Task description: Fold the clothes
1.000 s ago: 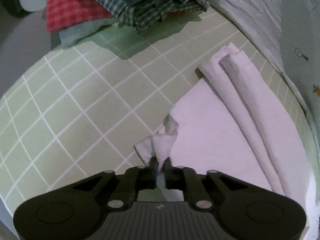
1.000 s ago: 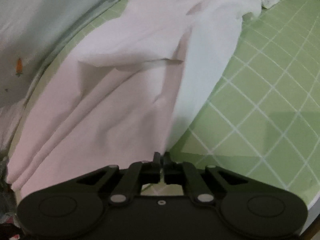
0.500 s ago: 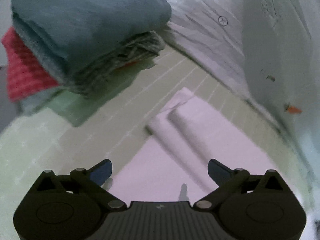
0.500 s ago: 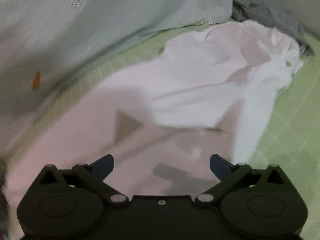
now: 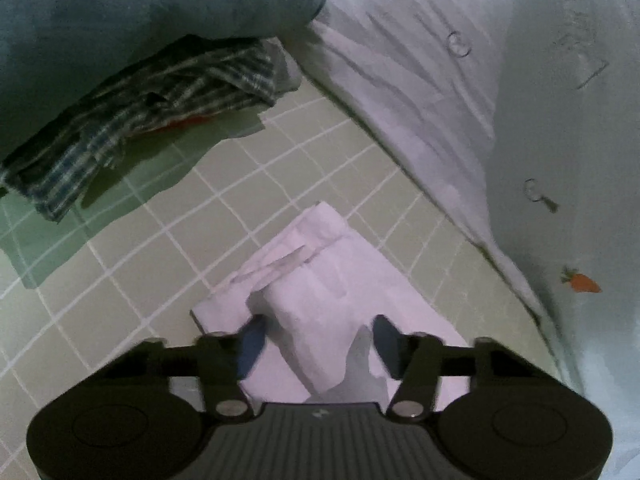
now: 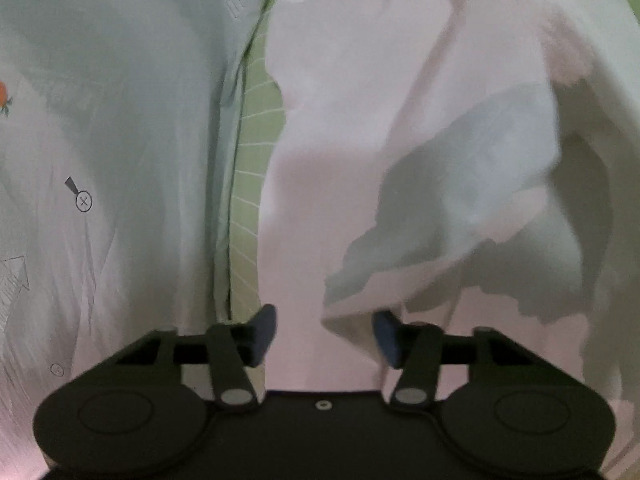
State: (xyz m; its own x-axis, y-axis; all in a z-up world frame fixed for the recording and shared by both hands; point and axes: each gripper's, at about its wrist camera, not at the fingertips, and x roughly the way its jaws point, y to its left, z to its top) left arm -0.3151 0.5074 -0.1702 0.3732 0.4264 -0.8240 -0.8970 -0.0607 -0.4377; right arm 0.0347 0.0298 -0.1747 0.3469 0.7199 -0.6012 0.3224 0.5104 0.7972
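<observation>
Presently, white garment [image 5: 320, 280] spread on green checked bed sheet [image 5: 160, 280], long axis running away from left tongs [image 5: 316, 340]. Right tongs [image 6: 324, 336] over raised fold. Both tongs closing, cloth between pads, not yet pinched. Half second earlier: both wide, nothing between.

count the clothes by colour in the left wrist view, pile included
white, being folded: 1, the white garment
dark blue-grey: 1, the folded top on the pile
dark checked: 1, the checked shirt under it
red or orange: 1, a sliver showing beneath
total: 4
</observation>
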